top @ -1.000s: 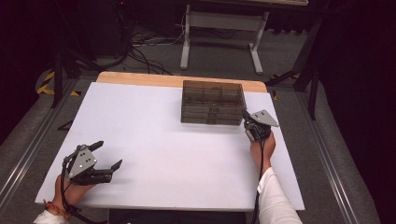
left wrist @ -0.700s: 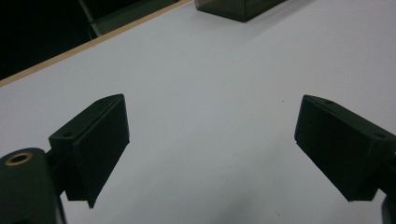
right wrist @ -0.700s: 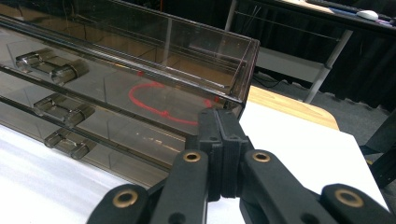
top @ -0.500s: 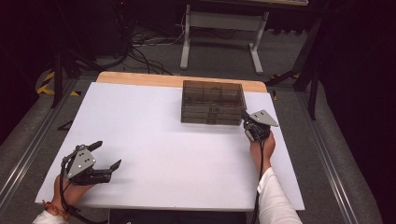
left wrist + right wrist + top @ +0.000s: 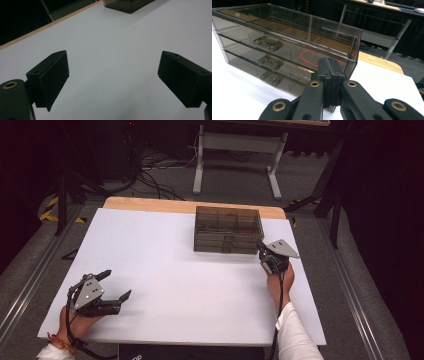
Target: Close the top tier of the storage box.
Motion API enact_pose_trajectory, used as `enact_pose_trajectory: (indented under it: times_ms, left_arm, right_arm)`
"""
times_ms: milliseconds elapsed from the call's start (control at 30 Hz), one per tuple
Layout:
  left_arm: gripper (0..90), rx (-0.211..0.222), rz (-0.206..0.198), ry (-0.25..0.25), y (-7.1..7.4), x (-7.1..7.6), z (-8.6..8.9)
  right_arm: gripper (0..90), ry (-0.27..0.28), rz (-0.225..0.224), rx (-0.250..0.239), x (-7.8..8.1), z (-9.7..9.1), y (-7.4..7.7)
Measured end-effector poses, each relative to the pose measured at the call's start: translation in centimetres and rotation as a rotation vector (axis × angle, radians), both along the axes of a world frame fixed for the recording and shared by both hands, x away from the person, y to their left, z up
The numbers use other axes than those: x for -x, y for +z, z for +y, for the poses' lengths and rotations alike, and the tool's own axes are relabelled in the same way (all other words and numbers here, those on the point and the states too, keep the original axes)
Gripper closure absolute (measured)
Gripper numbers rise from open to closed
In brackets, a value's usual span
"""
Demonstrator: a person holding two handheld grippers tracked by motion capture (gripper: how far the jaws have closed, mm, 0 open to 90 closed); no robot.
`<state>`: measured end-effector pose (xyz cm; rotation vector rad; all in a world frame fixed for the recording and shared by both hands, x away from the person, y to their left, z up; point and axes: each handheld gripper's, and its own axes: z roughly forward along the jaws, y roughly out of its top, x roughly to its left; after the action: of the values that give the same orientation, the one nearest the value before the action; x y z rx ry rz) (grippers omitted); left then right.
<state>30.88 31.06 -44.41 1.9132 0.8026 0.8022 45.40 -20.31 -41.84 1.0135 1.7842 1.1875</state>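
A smoky clear plastic drawer box (image 5: pixel 227 230) stands at the table's far middle. It has three drawers, each with a handle (image 5: pixel 269 43), and something red (image 5: pixel 308 58) shows through the front. My right gripper (image 5: pixel 263 251) is shut with nothing between its jaws. Its tips (image 5: pixel 329 63) sit right at the box's front right corner (image 5: pixel 352 62); whether they touch it I cannot tell. My left gripper (image 5: pixel 117 283) rests low near the table's front left, wide open with bare table between its fingers (image 5: pixel 50 77). The box (image 5: pixel 127 5) lies far beyond it.
The white table top (image 5: pixel 175 270) has a wooden strip (image 5: pixel 150 206) along its far edge. Beyond it stand a metal stand (image 5: pixel 235 155) and cables (image 5: pixel 150 175) on the floor. Rails run along both sides of the table.
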Motion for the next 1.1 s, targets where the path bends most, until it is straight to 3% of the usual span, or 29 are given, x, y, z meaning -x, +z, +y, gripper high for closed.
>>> enact_pose_trajectory:
  times_ms: [600, 1100]
  left_arm:
    - [11.1, -0.016, 0.004, -0.005, -0.1, -0.1, -0.2]
    - [11.0, -0.022, 0.008, -0.008, -0.2, -0.1, -0.3]
  right_arm:
    - [84.1, 0.012, -0.025, 0.001, 0.9, 0.1, 0.7]
    - [64.6, 0.004, -0.044, -0.003, 1.3, 0.3, 1.0]
